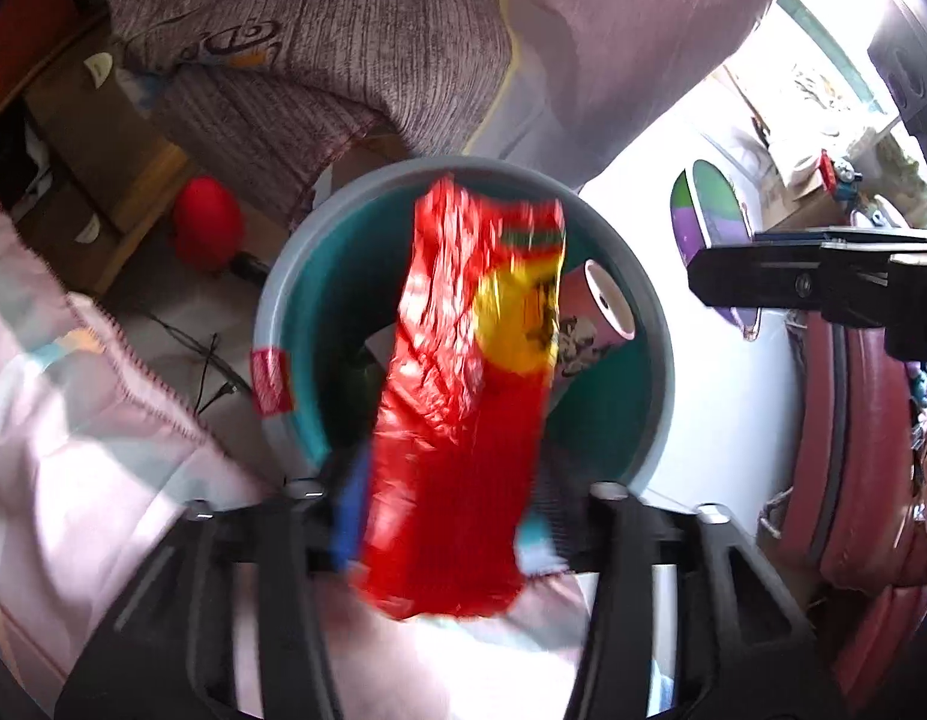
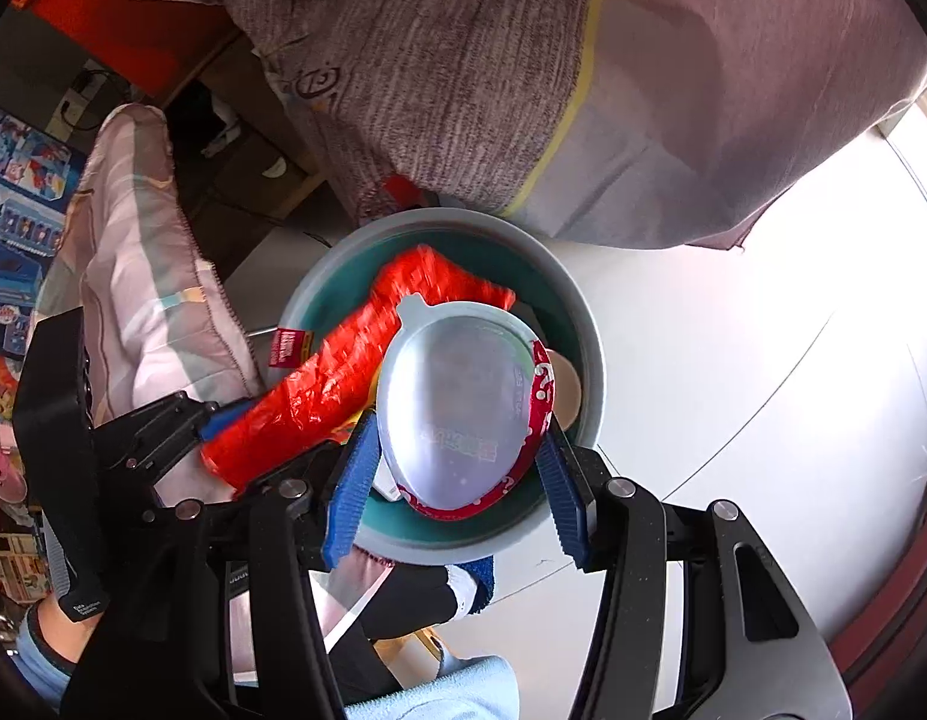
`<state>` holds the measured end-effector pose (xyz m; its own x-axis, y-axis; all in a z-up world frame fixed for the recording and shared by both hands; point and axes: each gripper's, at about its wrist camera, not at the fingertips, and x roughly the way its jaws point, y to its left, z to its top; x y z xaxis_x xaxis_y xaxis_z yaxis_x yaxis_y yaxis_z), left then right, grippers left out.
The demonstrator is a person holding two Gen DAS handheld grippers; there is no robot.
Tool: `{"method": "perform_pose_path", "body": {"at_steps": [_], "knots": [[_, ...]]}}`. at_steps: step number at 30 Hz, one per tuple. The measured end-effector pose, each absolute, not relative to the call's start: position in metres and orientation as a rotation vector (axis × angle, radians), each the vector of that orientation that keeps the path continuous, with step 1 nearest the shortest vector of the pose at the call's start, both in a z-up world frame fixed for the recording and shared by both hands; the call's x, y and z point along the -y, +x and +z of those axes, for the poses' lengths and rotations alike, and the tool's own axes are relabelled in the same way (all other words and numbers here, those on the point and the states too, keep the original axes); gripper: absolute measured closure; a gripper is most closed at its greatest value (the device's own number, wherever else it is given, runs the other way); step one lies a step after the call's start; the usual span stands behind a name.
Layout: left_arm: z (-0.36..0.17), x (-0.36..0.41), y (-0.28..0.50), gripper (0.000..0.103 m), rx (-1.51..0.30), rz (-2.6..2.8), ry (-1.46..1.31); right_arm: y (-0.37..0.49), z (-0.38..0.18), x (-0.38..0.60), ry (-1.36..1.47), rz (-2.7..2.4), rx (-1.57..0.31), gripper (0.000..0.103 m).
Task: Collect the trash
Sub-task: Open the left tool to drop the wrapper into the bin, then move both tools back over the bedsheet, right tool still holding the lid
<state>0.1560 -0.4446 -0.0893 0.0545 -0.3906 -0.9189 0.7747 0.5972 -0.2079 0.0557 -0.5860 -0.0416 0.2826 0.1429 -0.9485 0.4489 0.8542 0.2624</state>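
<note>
A round bin (image 1: pixel 271 324) with a grey rim and teal inside stands on the white floor; it also shows in the right wrist view (image 2: pixel 589 324). My left gripper (image 1: pixel 445 516) is shut on a red and yellow snack wrapper (image 1: pixel 457 396), held over the bin's mouth. A pink paper cup (image 1: pixel 595 324) lies inside the bin. My right gripper (image 2: pixel 457 474) is shut on a red cup with a clear plastic lid (image 2: pixel 457 408), held above the bin. The wrapper (image 2: pixel 319 402) and the left gripper (image 2: pixel 223 420) sit to its left.
A grey and pink quilt (image 1: pixel 319 36) hangs down behind the bin and another pink quilt (image 1: pixel 73 420) lies to the left. A red ball (image 1: pixel 208 228) sits under the furniture. Red cushions (image 1: pixel 853 480) stand at the right.
</note>
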Motion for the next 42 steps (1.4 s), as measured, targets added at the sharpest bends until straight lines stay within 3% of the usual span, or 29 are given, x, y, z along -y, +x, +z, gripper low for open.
{"method": "perform_pose_path", "body": {"at_steps": [9, 14, 16, 22, 32, 42], "knots": [[-0.085, 0.429, 0.164, 0.015, -1.212, -0.924, 0.360, 0.072, -0.053, 0.581, 0.542, -0.221, -1.326, 0.053], [-0.075, 0.409, 0.166, 0.012, -1.212, -0.922, 0.313, 0.087, -0.060, 0.569, 0.525, -0.206, -1.356, 0.050], [-0.068, 0.400, 0.165, 0.012, -1.207, -0.921, 0.301, 0.090, -0.062, 0.566, 0.533, -0.205, -1.366, 0.038], [-0.055, 0.375, 0.163, 0.009, -1.189, -0.913, 0.260, 0.092, -0.057, 0.556, 0.527, -0.222, -1.369, 0.030], [-0.035, 0.333, 0.157, 0.008, -1.161, -0.881, 0.215, 0.091, -0.029, 0.519, 0.455, -0.209, -1.358, 0.028], [-0.010, 0.242, 0.144, 0.006, -1.088, -0.772, 0.181, 0.095, 0.003, 0.436, 0.360, -0.111, -1.335, 0.025]]}}
